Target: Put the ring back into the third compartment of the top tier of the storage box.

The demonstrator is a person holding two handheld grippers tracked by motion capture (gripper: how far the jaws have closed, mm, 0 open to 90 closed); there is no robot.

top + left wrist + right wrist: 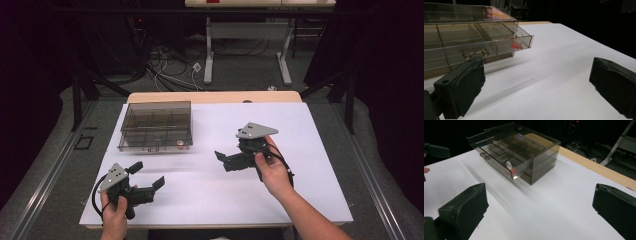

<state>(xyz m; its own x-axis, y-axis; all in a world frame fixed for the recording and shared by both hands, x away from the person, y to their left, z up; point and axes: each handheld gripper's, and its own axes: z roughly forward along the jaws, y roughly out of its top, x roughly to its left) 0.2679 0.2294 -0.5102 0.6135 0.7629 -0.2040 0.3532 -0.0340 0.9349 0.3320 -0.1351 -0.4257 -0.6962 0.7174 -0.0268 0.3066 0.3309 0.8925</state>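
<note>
Both pairs of black jaws stand wide apart with nothing between them, over bare white table (210, 195). From the left gripper (536, 82), the near jaw pad sits just in front of the drawer box (471, 42), which suggests this gripper is lined up low to approach the small metal handle (475, 53) on the top drawer's front. From the right gripper (539, 207), the box (524, 152) lies farther off and is seen corner-on; this gripper is probably held back to leave the other room. In the high view the left gripper (147, 177) is near the front left of the table and the right gripper (225, 157) is near the middle, each held in one hand, with the box (156, 125) at the back left of the white sheet. That box is smoky clear plastic, low and rectangular, divided into compartments. Its top drawer stands pulled out a little towards the person. One small item, clear with a red part (516, 42), lies in the drawer's front corner compartment; what it is cannot be told. Other compartments look empty.
</note>
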